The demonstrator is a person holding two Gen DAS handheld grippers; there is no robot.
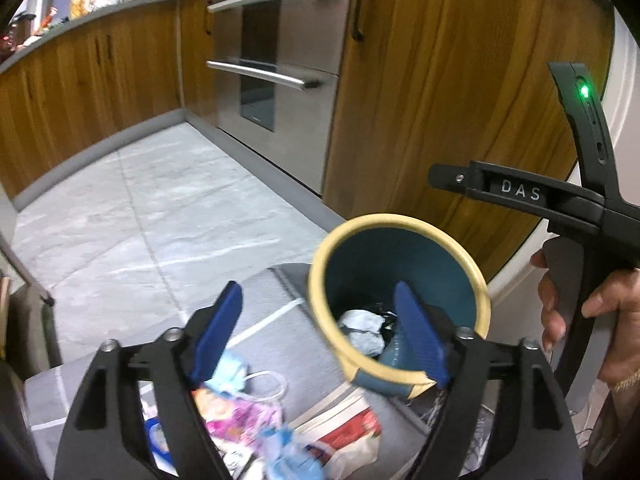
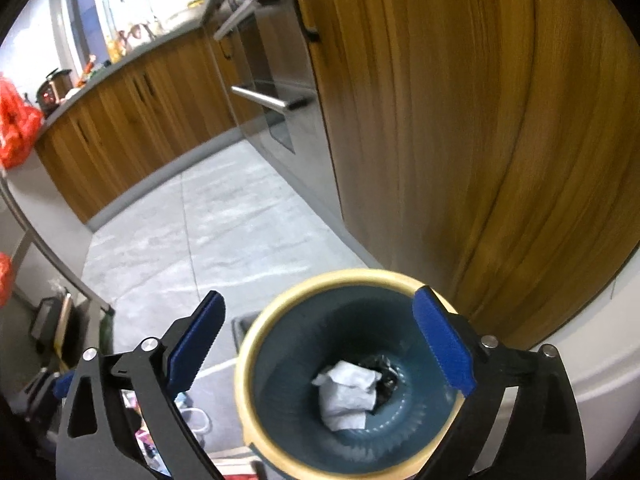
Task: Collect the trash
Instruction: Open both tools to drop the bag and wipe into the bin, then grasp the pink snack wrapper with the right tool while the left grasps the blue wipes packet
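A teal bin (image 1: 394, 254) with a cream rim stands on a grey mat. Inside it lie a crumpled white paper (image 1: 362, 330) and something black. My left gripper (image 1: 316, 292) is open with nothing between its blue fingers; its right finger reaches over the bin's rim. On the mat under it lie colourful wrappers (image 1: 240, 412), a blue plastic piece (image 1: 288, 456) and a red-and-white packet (image 1: 344, 432). My right gripper (image 2: 320, 296) hangs open and empty above the bin (image 2: 276, 316), looking straight down at the white paper (image 2: 348, 394) and a black scrap (image 2: 384, 368).
Wooden cabinet doors (image 1: 440, 100) rise right behind the bin. A steel oven (image 1: 276, 60) with bar handles sits to their left. Grey floor tiles (image 1: 140, 208) stretch ahead. A hand (image 1: 580, 312) holds the right gripper's black body (image 1: 520, 196). Red bags (image 2: 16, 120) sit far left.
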